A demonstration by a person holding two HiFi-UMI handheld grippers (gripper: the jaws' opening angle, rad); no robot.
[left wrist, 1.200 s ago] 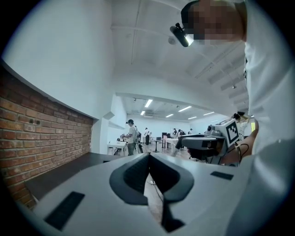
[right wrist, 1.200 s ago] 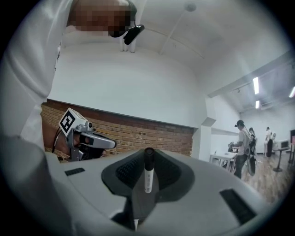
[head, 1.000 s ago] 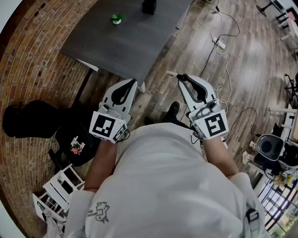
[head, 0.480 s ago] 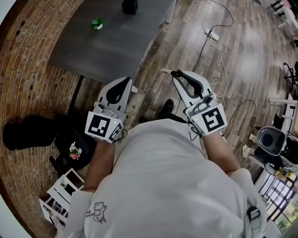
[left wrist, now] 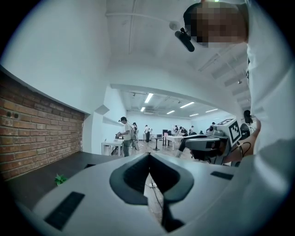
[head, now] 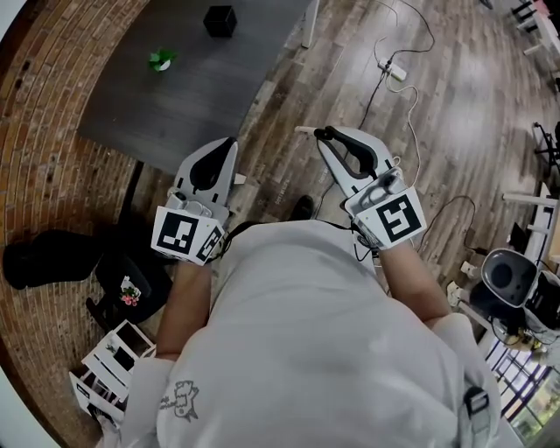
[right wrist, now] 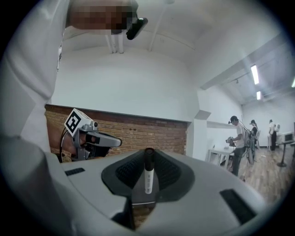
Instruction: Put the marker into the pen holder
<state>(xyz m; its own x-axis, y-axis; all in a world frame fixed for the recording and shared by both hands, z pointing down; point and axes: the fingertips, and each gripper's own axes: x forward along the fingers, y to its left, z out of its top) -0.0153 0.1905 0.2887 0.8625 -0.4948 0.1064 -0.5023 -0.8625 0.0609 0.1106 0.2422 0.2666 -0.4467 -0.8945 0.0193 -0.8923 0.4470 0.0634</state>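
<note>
The right hand-held gripper (head: 326,135) is clamping the marker (right wrist: 148,177) crosswise in part-closed jaws, and the pen holder (head: 220,19) is standing on the worktop (head: 219,101) ahead, nearer the closed, empty left hand-held gripper (head: 229,145).

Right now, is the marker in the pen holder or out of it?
Out. The marker is clamped in the right gripper, while the black pen holder stands apart on the grey table.
</note>
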